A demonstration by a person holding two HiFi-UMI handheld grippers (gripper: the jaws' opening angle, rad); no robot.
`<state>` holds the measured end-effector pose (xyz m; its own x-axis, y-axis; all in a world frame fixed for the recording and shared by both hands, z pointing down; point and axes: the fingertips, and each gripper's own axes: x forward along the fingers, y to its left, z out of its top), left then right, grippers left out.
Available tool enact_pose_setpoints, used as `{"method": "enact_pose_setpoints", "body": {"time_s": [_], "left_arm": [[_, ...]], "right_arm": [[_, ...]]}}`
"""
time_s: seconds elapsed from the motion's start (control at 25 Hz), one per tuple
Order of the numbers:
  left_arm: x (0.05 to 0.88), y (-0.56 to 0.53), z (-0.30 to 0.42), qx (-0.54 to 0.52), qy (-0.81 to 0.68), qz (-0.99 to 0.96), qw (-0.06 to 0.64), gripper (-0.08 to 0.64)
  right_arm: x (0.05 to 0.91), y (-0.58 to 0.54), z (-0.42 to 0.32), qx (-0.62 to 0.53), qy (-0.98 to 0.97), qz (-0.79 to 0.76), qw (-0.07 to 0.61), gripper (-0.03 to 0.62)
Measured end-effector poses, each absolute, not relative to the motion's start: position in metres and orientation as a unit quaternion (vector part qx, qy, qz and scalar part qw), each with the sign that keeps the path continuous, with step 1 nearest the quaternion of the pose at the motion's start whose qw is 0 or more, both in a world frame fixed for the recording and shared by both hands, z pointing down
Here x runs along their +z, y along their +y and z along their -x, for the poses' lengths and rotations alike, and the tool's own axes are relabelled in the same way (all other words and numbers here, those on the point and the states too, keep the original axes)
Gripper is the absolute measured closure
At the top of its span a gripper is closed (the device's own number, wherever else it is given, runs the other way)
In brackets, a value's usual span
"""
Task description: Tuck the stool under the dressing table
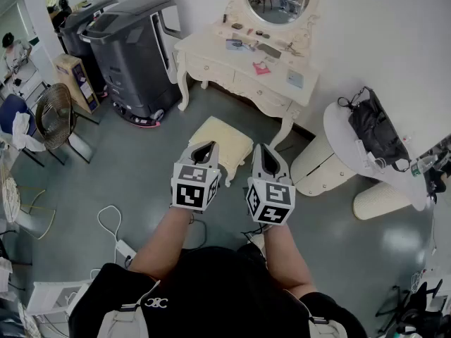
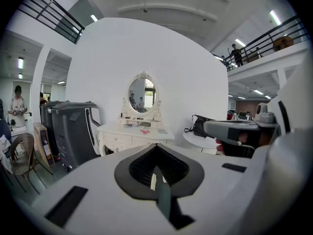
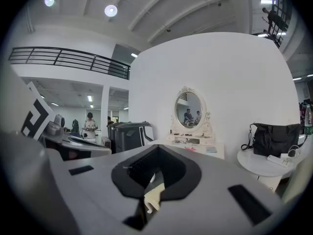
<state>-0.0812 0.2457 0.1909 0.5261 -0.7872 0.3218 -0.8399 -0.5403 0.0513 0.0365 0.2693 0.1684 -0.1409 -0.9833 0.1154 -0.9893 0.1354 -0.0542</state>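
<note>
Step reads as approach; push not begun. Stool (image 1: 229,136) on floor before table (image 1: 204,48), not under. Left gripper (image 1: 206,148), right gripper (image 1: 266,150) pressed together, empty, over stool's near edge (contact unclear). Next: set against edge, push straight between table legs.

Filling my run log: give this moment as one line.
stool: outside dressing table, untucked | left gripper: shut, empty | right gripper: shut, empty
</note>
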Motion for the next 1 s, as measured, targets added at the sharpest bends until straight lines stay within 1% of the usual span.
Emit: {"method": "enact_pose_setpoints", "body": {"time_s": [0.2, 0.56, 1.0], "left_arm": [[0.185, 0.249, 0.078, 0.108, -0.454, -0.878, 0.102, 0.557], [0.183, 0.25, 0.088, 0.11, -0.467, -0.873, 0.084, 0.557], [0.188, 0.255, 0.115, 0.097, -0.466, -0.873, 0.105, 0.557]], "right_arm": [[0.167, 0.268, -0.037, 0.062, -0.75, -0.658, 0.02, 0.584], [0.165, 0.268, -0.028, 0.068, -0.755, -0.652, 0.015, 0.583], [0.177, 0.272, 0.001, 0.073, -0.759, -0.646, 0.046, 0.583]]}}
